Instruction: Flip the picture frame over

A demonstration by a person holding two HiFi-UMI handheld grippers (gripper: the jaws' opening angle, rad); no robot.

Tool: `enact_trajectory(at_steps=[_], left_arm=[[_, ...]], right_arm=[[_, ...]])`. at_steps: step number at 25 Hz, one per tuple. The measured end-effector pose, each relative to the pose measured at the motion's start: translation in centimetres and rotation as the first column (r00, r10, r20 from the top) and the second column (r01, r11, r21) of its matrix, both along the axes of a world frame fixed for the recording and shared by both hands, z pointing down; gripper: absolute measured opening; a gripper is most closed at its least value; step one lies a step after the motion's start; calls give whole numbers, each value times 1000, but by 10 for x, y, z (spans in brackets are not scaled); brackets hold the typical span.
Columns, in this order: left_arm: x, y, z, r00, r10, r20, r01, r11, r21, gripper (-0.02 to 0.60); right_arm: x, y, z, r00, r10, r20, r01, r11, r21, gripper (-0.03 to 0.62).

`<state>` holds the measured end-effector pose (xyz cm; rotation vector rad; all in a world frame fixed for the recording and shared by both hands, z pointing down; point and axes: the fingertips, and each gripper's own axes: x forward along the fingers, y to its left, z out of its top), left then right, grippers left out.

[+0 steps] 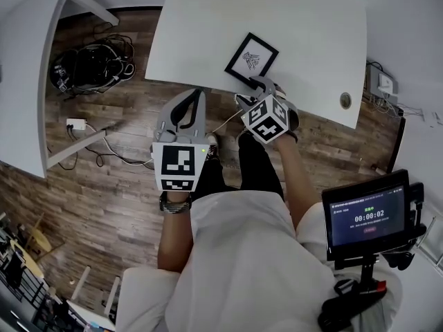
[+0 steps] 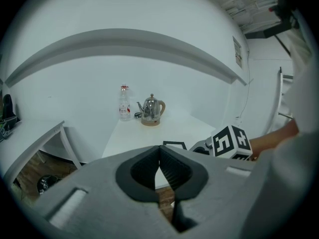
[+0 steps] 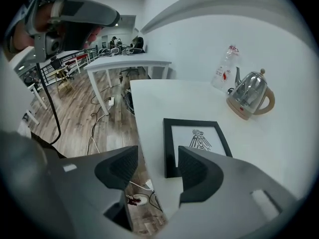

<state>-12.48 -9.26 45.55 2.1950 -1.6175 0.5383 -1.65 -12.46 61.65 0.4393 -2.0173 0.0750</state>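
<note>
- The picture frame (image 3: pixel 194 143) is lying flat, drawing upward, close to the near edge of the white table (image 3: pixel 149 98). A jaw landing on its flat border is likely to be shoving it away rather than getting under it.
- A thin corner pinch is risking the frame twisting loose mid-flip and dropping to the floor.
- The right gripper (image 3: pixel 155 172) is hanging over the table edge, jaws wide apart and holding nothing, just short of the frame.
- The left gripper (image 2: pixel 160 169) is hanging clenched and empty beside the table.
</note>
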Motion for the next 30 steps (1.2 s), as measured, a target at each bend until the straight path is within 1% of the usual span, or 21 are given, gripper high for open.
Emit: enact_trajectory(at_steps=[5, 10, 13, 17, 23, 26, 28, 30], left_arm=[[0, 9, 2, 1000, -1, -12, 1, 1000, 9, 5], [1, 22, -1, 1000, 12, -29, -11, 1000, 22, 5], [3, 22, 0, 999, 15, -35, -15, 1000, 16, 5], [0, 22, 4, 999, 11, -35, -10, 1000, 9, 5], [-3, 21, 7, 1000, 9, -22, -9, 1000, 1, 5], [-4, 22, 8, 1000, 8, -13, -8, 1000, -3, 5], [-6, 21, 7, 1000, 8, 0, -8, 1000, -2, 5], [-6, 20, 6, 1000, 8, 5, -8, 1000, 2, 5]], right_arm=[[-3, 17, 9, 997, -64, -51, 63, 998, -7, 284], [1, 33, 20, 988, -80, -134, 84, 996, 26, 307], [3, 31, 19, 988, -71, -140, 79, 996, 50, 307], [4, 34, 20, 990, -65, -128, 71, 996, 45, 304], [6, 39, 20, 992, -55, -117, 60, 997, 43, 265], [9, 40, 19, 994, -35, -107, 42, 997, 57, 213], [10, 42, 19, 993, -38, -114, 46, 996, 70, 207], [11, 43, 21, 988, -56, -141, 70, 993, 98, 207]])
